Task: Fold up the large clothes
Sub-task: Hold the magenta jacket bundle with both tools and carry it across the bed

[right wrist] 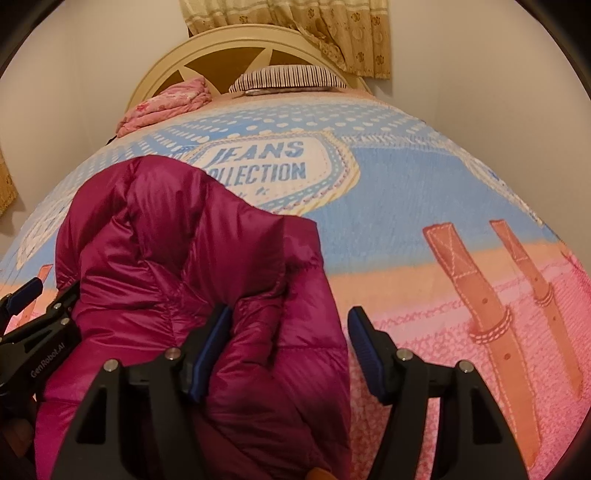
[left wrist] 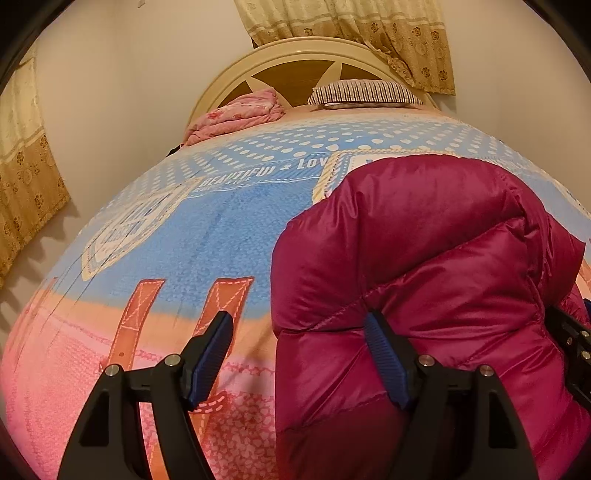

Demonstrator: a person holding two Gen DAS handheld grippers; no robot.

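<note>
Nearest the lens in both views, black gripper arms w/ blue ribbed pads are filling the bottom of frame. Left gripper (left wrist: 299,350) is sitting wide apart, pinching nothing: its left pad is hanging over the bedspread (left wrist: 177,236), its right pad is lying against the left side of the magenta puffer jacket (left wrist: 424,258), fabric bulging partly into the gap. Right gripper (right wrist: 290,350) is also spread: left pad is pressing against the jacket (right wrist: 184,258), a fold of which is sitting between the pads, right pad is standing apart from it over pink print. Left gripper's black body is showing at the left edge of the right wrist view.

Jacket is lying bunched & folded on the near part of the bed, between the two tools, quilted panels facing up.

Further out, bedspread is showing blue, peach & pink zones w/ printed belt straps & lettering. At the head end, a crumpled pink quilt (left wrist: 236,114) & a striped pillow (left wrist: 364,92) are resting near a cream arched headboard (left wrist: 295,55), w/ a beige floral curtain (left wrist: 369,33) hanging behind
</note>
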